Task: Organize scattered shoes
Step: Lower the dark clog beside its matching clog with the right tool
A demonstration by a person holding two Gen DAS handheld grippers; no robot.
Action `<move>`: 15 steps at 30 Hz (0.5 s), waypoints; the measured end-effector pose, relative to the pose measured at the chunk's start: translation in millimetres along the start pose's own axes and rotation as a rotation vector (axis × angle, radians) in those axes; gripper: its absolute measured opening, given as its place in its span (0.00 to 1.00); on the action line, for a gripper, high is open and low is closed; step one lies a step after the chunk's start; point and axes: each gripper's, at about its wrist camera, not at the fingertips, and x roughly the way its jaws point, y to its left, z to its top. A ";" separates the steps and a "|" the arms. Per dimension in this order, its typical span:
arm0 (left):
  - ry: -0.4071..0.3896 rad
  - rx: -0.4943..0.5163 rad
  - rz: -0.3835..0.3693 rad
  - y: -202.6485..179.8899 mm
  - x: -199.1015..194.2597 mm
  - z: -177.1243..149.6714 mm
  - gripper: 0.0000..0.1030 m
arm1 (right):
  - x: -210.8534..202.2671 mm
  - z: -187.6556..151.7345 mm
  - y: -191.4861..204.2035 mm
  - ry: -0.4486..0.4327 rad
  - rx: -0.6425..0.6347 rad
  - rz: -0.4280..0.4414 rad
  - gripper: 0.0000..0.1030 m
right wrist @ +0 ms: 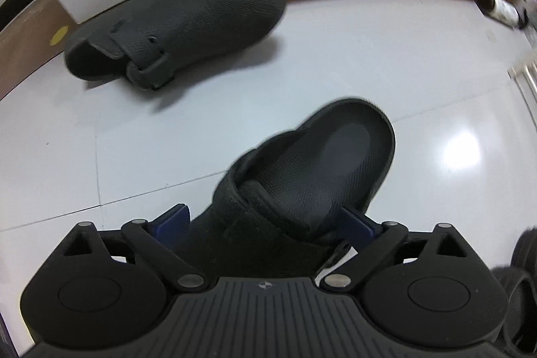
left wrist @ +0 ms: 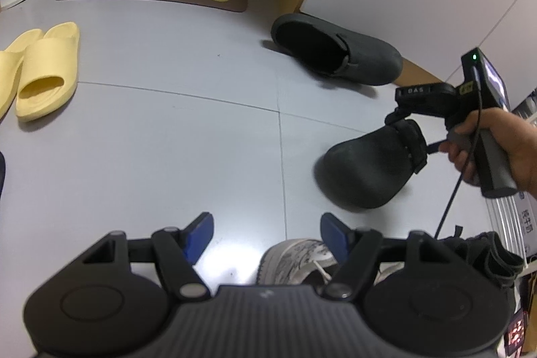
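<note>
My left wrist camera looks steeply down across the floor [left wrist: 167, 130] from farther back, while my right one looks almost straight down from close above a dark clog [right wrist: 302, 176], and both views share that clog [left wrist: 365, 170] and its mate [left wrist: 339, 51].

Near clog [right wrist: 302, 176]: dark grey, matte, heel strap folded forward over the instep, textured footbed showing. It sits between the blue pads of the right gripper [right wrist: 268, 223], heel end pointing away. Far clog [right wrist: 188, 22]: same type, lying on the pale floor, toe against the brown baseboard, well apart from its mate. Yellow slides [left wrist: 43, 69]: side by side, upright. Grey-white sneaker [left wrist: 298, 260] and black sneaker [left wrist: 483, 254]: partly hidden.
</note>
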 end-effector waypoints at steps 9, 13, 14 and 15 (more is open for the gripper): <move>0.003 -0.005 -0.001 0.3 2.7 1.9 0.71 | -4.7 -11.5 -12.4 -0.039 0.160 -0.103 1.00; 0.005 0.002 -0.008 -2.7 2.7 1.2 0.71 | 12.0 -15.9 -16.6 0.048 0.211 -0.003 1.00; 0.006 0.006 -0.007 -3.3 2.4 1.0 0.71 | 19.9 -17.3 -18.5 0.077 0.225 0.022 1.00; 0.006 0.007 -0.006 -3.2 2.0 0.8 0.71 | 22.9 -17.0 -21.1 0.076 0.229 0.044 1.00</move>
